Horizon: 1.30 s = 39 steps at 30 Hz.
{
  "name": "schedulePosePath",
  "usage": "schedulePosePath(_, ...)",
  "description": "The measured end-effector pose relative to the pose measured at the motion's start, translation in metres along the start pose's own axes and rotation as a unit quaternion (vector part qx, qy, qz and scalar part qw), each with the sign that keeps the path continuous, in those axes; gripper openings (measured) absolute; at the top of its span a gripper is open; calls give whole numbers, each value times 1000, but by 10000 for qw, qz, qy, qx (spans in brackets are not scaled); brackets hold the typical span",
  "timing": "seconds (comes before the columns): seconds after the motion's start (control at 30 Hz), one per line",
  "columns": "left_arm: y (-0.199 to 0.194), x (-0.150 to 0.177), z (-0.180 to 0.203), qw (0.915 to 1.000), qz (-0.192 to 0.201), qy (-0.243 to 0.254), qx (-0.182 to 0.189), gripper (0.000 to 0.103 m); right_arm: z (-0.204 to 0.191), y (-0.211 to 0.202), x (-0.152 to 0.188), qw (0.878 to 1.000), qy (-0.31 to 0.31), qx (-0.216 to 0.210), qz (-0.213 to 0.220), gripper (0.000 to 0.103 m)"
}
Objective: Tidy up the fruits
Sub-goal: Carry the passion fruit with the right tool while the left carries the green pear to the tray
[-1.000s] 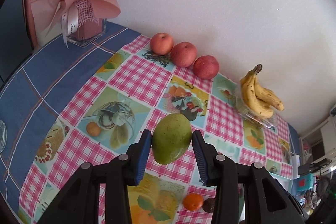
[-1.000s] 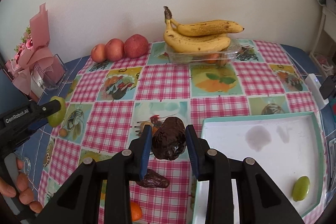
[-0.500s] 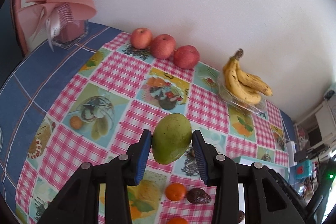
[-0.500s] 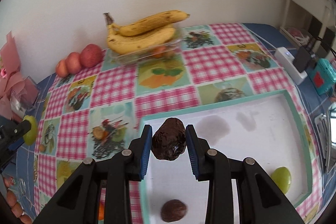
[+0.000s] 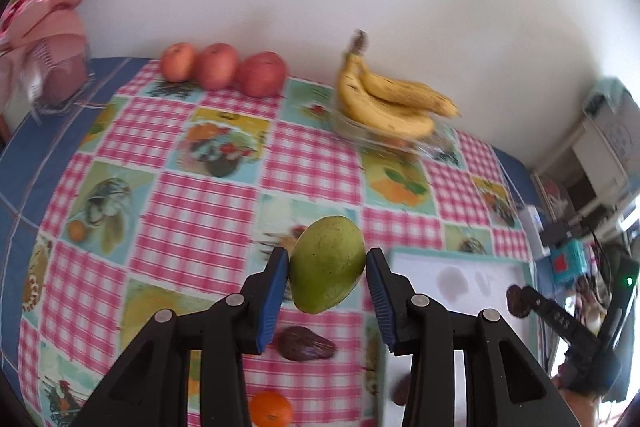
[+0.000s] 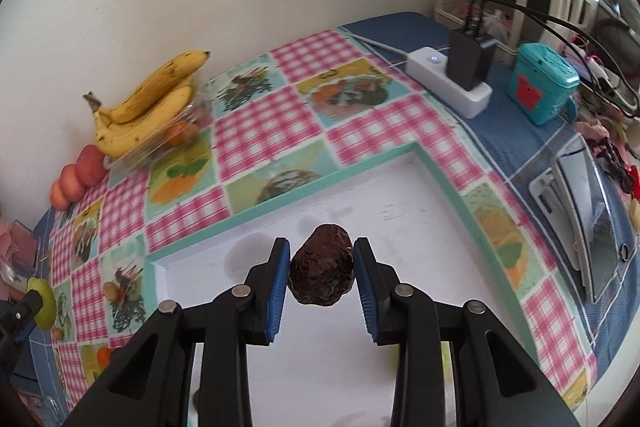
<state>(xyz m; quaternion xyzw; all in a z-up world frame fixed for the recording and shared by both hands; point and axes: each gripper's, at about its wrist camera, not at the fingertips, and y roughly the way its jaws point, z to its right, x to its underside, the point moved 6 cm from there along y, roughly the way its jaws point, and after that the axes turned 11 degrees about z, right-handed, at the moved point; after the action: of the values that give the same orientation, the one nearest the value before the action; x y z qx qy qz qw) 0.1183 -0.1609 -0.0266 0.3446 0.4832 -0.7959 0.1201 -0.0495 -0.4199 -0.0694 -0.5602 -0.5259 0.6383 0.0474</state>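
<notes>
My left gripper (image 5: 327, 267) is shut on a green mango (image 5: 326, 263), held in the air above the checked tablecloth, just left of the white tray (image 5: 484, 269). My right gripper (image 6: 321, 267) is shut on a dark wrinkled fruit (image 6: 322, 270) and hangs over the white tray (image 6: 400, 195) with its teal rim. In the left wrist view the right gripper (image 5: 520, 301) shows at the right over the tray. In the right wrist view the mango (image 6: 42, 303) shows at the far left edge.
Three red apples (image 5: 218, 69) line the wall, with bananas (image 5: 390, 103) on a clear box beside them. A dark fruit (image 5: 304, 343) and an orange (image 5: 272, 407) lie on the cloth below the mango. A power strip (image 6: 450, 83), teal box (image 6: 542, 83) and tablet (image 6: 580, 223) lie right of the tray.
Both grippers have swung to the right with their fruits. The right gripper has moved further in over the tray; the left one now nears the tray's left edge.
</notes>
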Motion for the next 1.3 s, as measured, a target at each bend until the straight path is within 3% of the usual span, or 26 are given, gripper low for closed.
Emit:
schedulePosePath(0.23,9,26,52,9977,-322,468,377,43,26,-10,-8,9997,151,135,125,34)
schedulePosePath(0.53,27,60,107,9891,-602,1104,767,43,27,-13,-11,9998,135,79,148,34)
schedulePosePath(0.77,42,71,113,9869,-682,1223,798,43,32,-12,-11,9997,163,169,92,34)
schedulePosePath(1.03,61,86,114,9845,-841,1364,715,43,32,20,17,9985,128,221,-475,34)
schedulePosePath(1.3,74,101,111,9815,-1084,1457,600,43,33,28,26,9977,121,253,-619,34)
